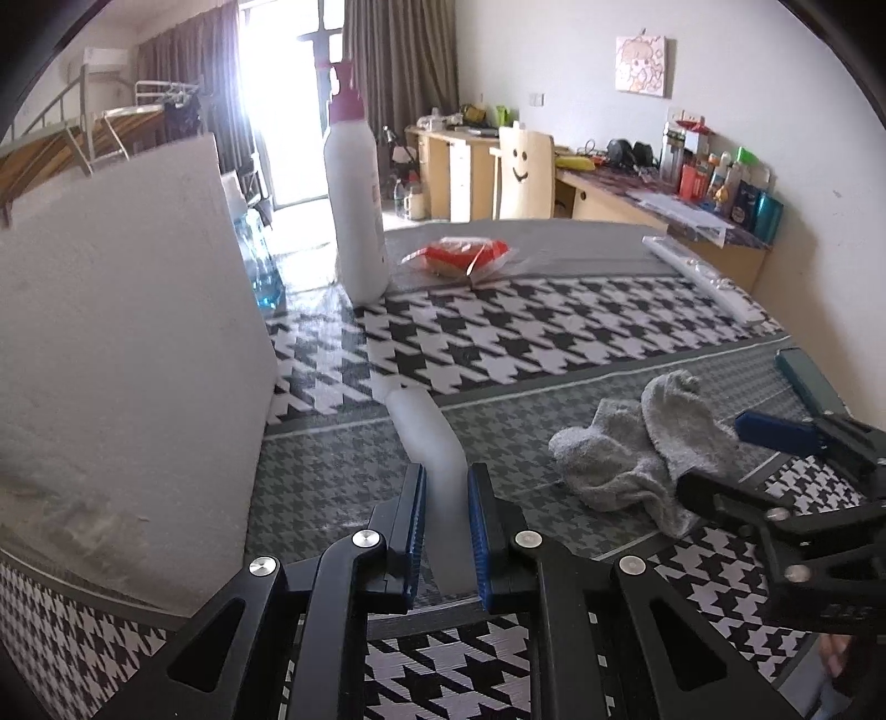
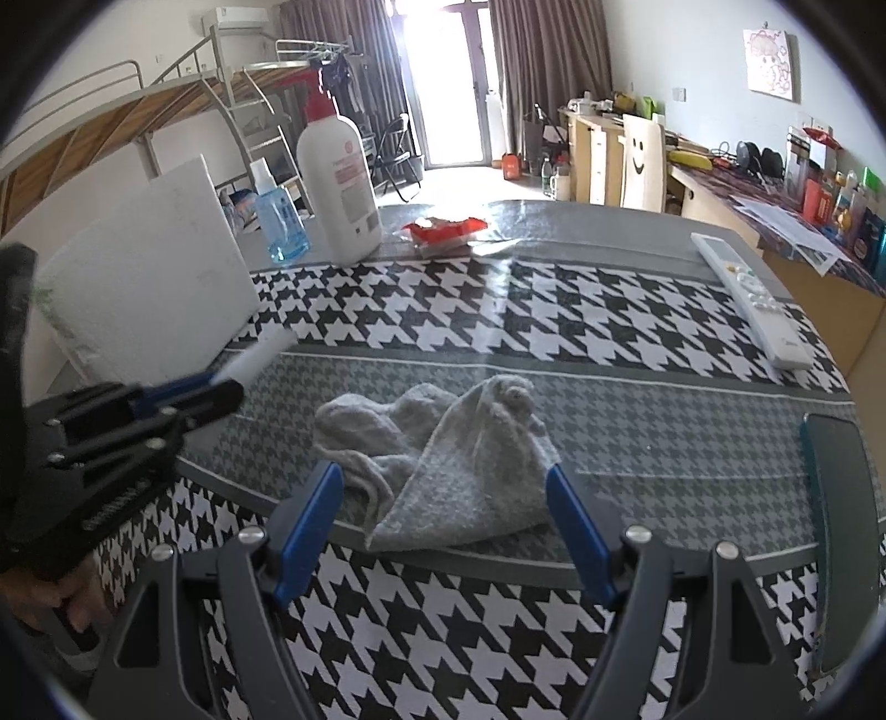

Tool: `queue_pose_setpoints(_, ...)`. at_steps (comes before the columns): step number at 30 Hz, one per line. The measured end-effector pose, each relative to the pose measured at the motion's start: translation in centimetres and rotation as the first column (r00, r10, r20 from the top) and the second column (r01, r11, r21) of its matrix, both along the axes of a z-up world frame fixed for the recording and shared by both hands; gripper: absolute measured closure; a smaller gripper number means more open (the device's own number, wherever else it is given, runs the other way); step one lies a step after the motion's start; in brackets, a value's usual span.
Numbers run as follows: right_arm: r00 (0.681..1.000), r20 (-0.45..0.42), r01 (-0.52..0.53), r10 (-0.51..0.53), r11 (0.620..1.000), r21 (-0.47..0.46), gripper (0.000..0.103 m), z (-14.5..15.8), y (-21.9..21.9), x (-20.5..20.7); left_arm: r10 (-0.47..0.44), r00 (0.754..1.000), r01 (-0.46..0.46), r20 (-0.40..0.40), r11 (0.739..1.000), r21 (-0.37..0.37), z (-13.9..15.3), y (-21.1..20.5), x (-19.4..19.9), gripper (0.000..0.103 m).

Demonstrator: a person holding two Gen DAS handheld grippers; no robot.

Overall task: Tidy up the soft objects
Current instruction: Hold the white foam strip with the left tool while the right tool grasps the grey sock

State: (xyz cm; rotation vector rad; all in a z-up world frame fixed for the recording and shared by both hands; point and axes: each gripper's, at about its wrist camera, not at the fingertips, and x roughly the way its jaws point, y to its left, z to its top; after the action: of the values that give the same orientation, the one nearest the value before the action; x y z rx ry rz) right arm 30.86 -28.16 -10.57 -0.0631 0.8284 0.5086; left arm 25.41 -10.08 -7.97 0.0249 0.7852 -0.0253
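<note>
A pale, translucent soft tube [image 1: 429, 437] is gripped between the blue pads of the left tongs [image 1: 447, 518] above the houndstooth-patterned worktop [image 1: 554, 327]. The crumpled grey towelling cloth [image 2: 443, 459] lies on the worktop between the wide-open right tongs [image 2: 443, 526], untouched.

Lived-in home, dorm-like room: metal bunk bed [image 2: 166, 99], curtained balcony door [image 2: 454, 77], cluttered desks [image 2: 775, 199], wall picture [image 2: 767, 55], air conditioner [image 2: 238, 19].
</note>
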Motion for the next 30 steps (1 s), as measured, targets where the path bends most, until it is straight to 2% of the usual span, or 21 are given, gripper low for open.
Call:
queue_pose_setpoints(8, 0.999, -0.026, 0.029, -0.031, 0.998, -0.059, 0.026, -1.1, 1.0, 1.0, -0.029, 0.999, 0.029, 0.045, 1.000, -0.001, 1.0, 0.1, -1.1, 0.087)
queue_pose_setpoints(12, 0.999, -0.015, 0.031, -0.033, 0.995, -0.094, 0.047, -1.1, 1.5, 0.9, -0.039, 0.998, 0.038, 0.052, 0.999, 0.006, 1.3, 0.3, -1.3, 0.087)
queue_pose_setpoints(14, 0.999, -0.011, 0.040, -0.042, 0.993, -0.109, 0.052, -1.1, 1.6, 0.9, -0.045, 0.997, 0.045, 0.054, 0.999, 0.002, 1.4, 0.4, -1.4, 0.087)
queue_pose_setpoints(21, 0.999, 0.009, 0.035, -0.034, 0.987, -0.154, 0.083, -1.2, 2.5, 0.3, -0.070, 0.995, 0.071, 0.075, 0.997, -0.011, 1.9, 1.1, -1.9, 0.087)
queue_pose_setpoints(24, 0.999, 0.002, 0.038, -0.038, 0.989, -0.140, 0.086, -1.1, 2.6, 0.2, -0.089, 0.992, 0.090, 0.089, 0.996, -0.010, 2.2, 1.4, -2.4, 0.087)
queue_pose_setpoints(30, 0.999, -0.014, 0.041, -0.041, 0.997, -0.065, 0.087, -0.1, 2.5, -0.3, -0.117, 0.986, 0.118, 0.118, 0.993, -0.002, 3.1, 2.0, -3.3, 0.087)
